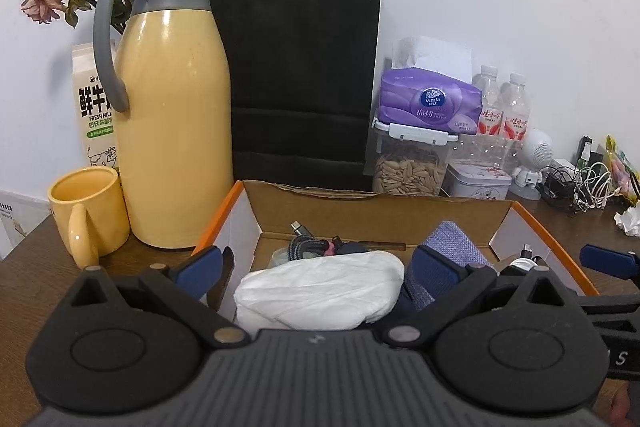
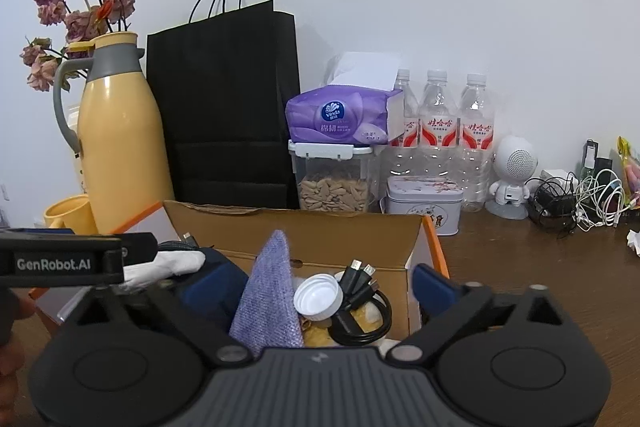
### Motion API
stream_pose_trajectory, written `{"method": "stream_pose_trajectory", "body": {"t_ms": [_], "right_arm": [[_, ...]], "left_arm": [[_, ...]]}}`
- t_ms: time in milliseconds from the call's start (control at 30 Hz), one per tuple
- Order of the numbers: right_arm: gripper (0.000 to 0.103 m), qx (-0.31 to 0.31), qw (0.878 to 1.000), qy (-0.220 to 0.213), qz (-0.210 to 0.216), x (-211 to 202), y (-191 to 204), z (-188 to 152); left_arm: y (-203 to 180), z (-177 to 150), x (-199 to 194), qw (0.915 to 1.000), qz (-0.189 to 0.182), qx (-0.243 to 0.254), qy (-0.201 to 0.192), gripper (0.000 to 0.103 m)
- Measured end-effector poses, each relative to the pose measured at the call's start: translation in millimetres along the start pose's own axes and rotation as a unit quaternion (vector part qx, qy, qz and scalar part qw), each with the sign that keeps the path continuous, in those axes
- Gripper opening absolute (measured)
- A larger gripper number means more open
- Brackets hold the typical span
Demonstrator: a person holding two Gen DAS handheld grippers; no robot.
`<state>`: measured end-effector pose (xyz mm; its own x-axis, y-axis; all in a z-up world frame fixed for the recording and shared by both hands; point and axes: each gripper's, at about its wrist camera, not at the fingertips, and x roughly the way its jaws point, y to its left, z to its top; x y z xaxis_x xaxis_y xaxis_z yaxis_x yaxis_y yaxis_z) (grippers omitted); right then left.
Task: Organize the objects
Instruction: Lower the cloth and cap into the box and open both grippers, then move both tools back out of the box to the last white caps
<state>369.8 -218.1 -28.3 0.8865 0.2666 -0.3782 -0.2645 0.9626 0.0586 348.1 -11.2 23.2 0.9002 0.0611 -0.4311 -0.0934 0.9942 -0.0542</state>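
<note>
The box (image 1: pixel 376 215) sits on the tabletop (image 2: pixel 520 259), holding a white pack (image 1: pixel 320 291) between the spread fingers of the left claw (image 1: pixel 320 267). The right claw (image 2: pixel 320 287), also open, straddles a purple cloth (image 2: pixel 268 291), cap (image 2: pixel 318 297) and cables (image 2: pixel 360 307) in it.

Your open cardboard box (image 1: pixel 376 215), orange on its outer edges with its flaps up, sits on the brown table. Inside it you have a crumpled white cloth (image 1: pixel 320 293) at the left, a purple woven cloth (image 2: pixel 267 291) standing up in the middle, a white bottle cap (image 2: pixel 318 297) lying open side up, and a coiled black cable (image 2: pixel 362 311) beside the cap.
</note>
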Motion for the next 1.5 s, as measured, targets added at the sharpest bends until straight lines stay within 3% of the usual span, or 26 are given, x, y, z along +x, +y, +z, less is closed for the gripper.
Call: {"method": "stream_pose_trajectory", "body": {"t_ms": [600, 967, 1367, 1500], "right_arm": [[0.103, -0.011, 1.000, 0.002, 0.015, -21.1, 8.1, -1.5], [0.103, -0.027, 0.999, 0.007, 0.016, -49.9, 12.4, -16.6], [0.102, -0.065, 0.995, 0.069, 0.039, -68.7, 36.1, -59.2], [0.092, -0.071, 0.993, 0.090, 0.040, -61.7, 44.6, -67.0]], "left_arm": [[-0.4, -5.8, -25.9, 0.9997, -0.002, 0.015, -0.021, 0.103], [8.0, -23.8, -49.4, 0.9994, 0.002, 0.033, -0.007, 0.103], [29.4, -64.7, -81.4, 0.9988, 0.003, 0.039, 0.029, 0.103], [36.9, -78.1, -89.6, 0.9977, 0.001, 0.046, 0.051, 0.103]]}}
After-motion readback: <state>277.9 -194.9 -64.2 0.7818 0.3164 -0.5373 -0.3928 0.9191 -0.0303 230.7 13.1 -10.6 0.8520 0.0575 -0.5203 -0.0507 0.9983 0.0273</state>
